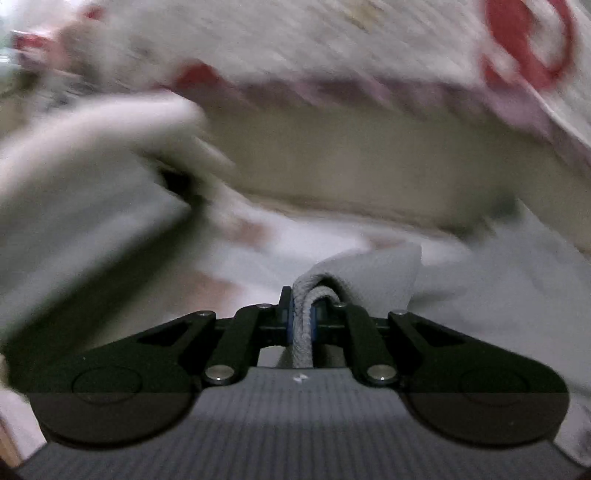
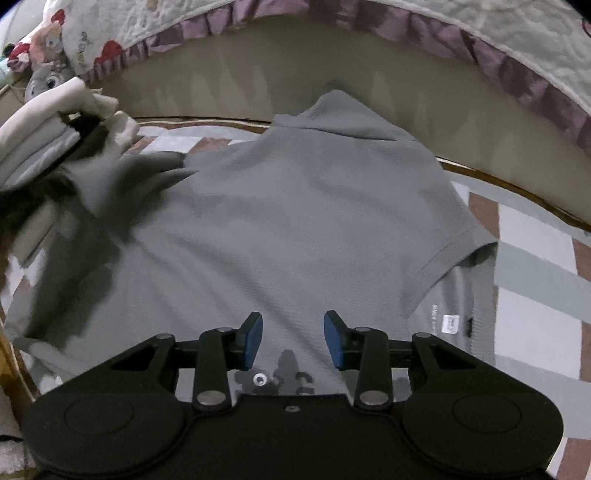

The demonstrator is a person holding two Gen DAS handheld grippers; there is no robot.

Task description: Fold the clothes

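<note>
A grey shirt (image 2: pixel 295 221) lies spread on a checked sheet (image 2: pixel 532 266), near a quilt (image 2: pixel 480 33) with a purple frill. The right gripper (image 2: pixel 293 339) hovers over the shirt's hem, jaws apart. The left gripper (image 1: pixel 302 314) is clamped on a shirt fold.

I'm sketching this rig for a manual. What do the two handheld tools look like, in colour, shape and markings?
Both look alike: the left tool and right tool have matte black linkage arms with silver pivot bolts, rounded black discs at the base, and blue pads lining the fingers. The left tool's body is ribbed grey with a small white mark; the right tool's body reads black. No cables or sleeves are clearly visible.
</note>
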